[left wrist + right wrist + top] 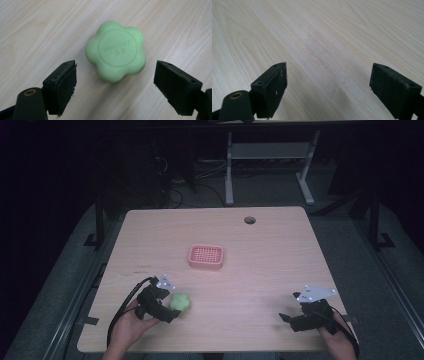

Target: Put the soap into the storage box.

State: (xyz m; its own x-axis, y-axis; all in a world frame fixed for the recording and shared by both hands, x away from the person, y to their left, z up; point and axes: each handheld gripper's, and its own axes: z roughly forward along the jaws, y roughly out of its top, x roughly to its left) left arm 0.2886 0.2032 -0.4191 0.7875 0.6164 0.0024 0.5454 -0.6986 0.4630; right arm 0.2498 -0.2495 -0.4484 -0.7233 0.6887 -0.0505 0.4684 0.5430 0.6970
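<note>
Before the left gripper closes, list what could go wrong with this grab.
1. The green soap lies just ahead of the open left gripper, not yet between its fingers; closing now would probably pinch only its near edge and push it away.
2. Its lobed, rounded sides could slip from the flat pads.
3. The pink dish sits farther up the table, so a weak hold may drop the soap on the way there.

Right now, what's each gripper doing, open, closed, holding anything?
Left gripper: open, jaws either side of the green soap, not gripping it.
Right gripper: open, holding nothing.
</note>
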